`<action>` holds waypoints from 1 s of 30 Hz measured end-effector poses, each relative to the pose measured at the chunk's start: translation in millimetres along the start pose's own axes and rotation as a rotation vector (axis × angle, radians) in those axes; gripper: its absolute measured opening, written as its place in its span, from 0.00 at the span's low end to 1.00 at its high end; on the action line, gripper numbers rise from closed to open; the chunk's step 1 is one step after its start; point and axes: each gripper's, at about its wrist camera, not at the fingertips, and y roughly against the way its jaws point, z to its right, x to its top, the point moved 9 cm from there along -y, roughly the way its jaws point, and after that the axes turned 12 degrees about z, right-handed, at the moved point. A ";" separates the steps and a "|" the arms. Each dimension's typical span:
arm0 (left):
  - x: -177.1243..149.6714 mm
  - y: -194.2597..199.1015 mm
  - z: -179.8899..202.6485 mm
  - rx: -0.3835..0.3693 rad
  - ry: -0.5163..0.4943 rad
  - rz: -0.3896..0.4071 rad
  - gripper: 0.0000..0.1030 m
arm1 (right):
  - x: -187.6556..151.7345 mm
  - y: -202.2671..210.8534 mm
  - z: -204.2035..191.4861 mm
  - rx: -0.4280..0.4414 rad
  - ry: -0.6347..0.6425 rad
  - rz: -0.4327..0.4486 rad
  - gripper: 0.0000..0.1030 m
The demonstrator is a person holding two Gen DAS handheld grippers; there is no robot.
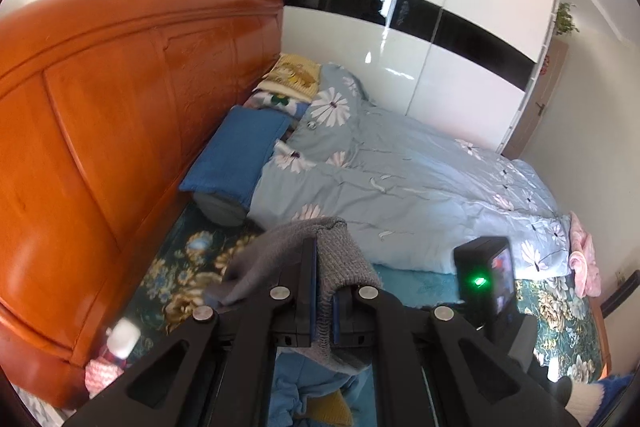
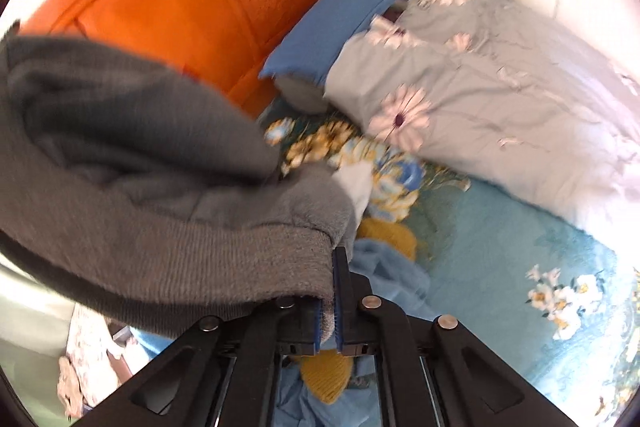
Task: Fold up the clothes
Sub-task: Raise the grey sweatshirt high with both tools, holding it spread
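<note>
Left wrist view: left tool (image 1: 322, 291) clamped tight on a grey ribbed-knit garment (image 1: 288, 259), knit cuff pinched between the blue pads, fabric draped over both fingers and hanging down under them. Garment is lifted above the near edge of the bed, not lying flat. Bed has a dark floral sheet (image 1: 180, 267) with yellow and blue flowers, and a pale blue quilt with white daisies (image 1: 400, 187) bunched along the far side. Blue rectangular pillow (image 1: 240, 155) leans at the head end against the glossy orange wooden headboard (image 1: 100, 115). White and black glossy wardrobe (image 1: 420, 27) beyond the bed. Black camera block with a green light (image 1: 484, 279), part of the other tool's rig, sits just right of the left tool. Pink cloth (image 1: 584, 259) at the far right edge of the bed.

Right wrist view: right tool (image 2: 328, 311) narrow, pads closed on the ribbed hem of the same grey garment (image 2: 140, 187). Bulk of the garment bulges up and left of the tool, blurred. Below the tool lie a light blue garment (image 2: 384, 267) and a mustard yellow knit piece (image 2: 324, 375) on the sheet. Quilt, pillow and headboard sit further back.
</note>
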 end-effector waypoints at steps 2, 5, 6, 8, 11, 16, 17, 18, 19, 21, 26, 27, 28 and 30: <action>13.0 1.0 14.3 -0.030 -0.028 0.027 0.05 | 18.4 15.3 9.9 -0.015 -0.019 0.052 0.04; 36.1 5.8 39.8 -0.080 -0.050 0.078 0.05 | 46.6 42.2 24.2 -0.039 -0.034 0.131 0.04; 44.2 8.1 48.4 -0.093 -0.057 0.098 0.05 | 55.8 51.2 29.1 -0.045 -0.040 0.155 0.04; 61.7 14.8 67.1 -0.122 -0.066 0.141 0.05 | 73.4 72.1 39.8 -0.057 -0.052 0.207 0.04; 87.2 25.2 95.6 -0.154 -0.082 0.207 0.05 | 98.9 106.4 56.2 -0.069 -0.056 0.288 0.04; 124.6 44.3 155.1 -0.188 -0.112 0.312 0.05 | 134.2 169.3 88.6 -0.078 -0.062 0.414 0.04; 130.6 48.6 166.6 -0.187 -0.117 0.331 0.05 | 140.1 180.5 93.9 -0.078 -0.053 0.432 0.04; 136.6 53.0 178.0 -0.186 -0.122 0.351 0.05 | 145.5 192.5 99.4 -0.077 -0.042 0.451 0.04; 142.2 57.4 188.6 -0.184 -0.125 0.370 0.05 | 150.4 205.6 105.3 -0.075 -0.030 0.472 0.04; 152.0 66.3 207.7 -0.175 -0.124 0.404 0.05 | 159.3 231.0 116.5 -0.069 -0.009 0.511 0.04; 176.7 89.5 263.1 -0.156 -0.124 0.483 0.05 | 174.2 296.7 143.0 -0.043 0.034 0.596 0.04; 180.6 94.0 276.0 -0.160 -0.128 0.499 0.05 | 175.4 308.2 148.9 -0.038 0.042 0.610 0.04; 184.3 98.2 289.3 -0.165 -0.132 0.513 0.05 | 176.4 320.8 155.7 -0.036 0.052 0.628 0.04; 189.6 102.1 318.2 -0.180 -0.143 0.523 0.05 | 176.9 344.5 169.0 -0.040 0.074 0.657 0.04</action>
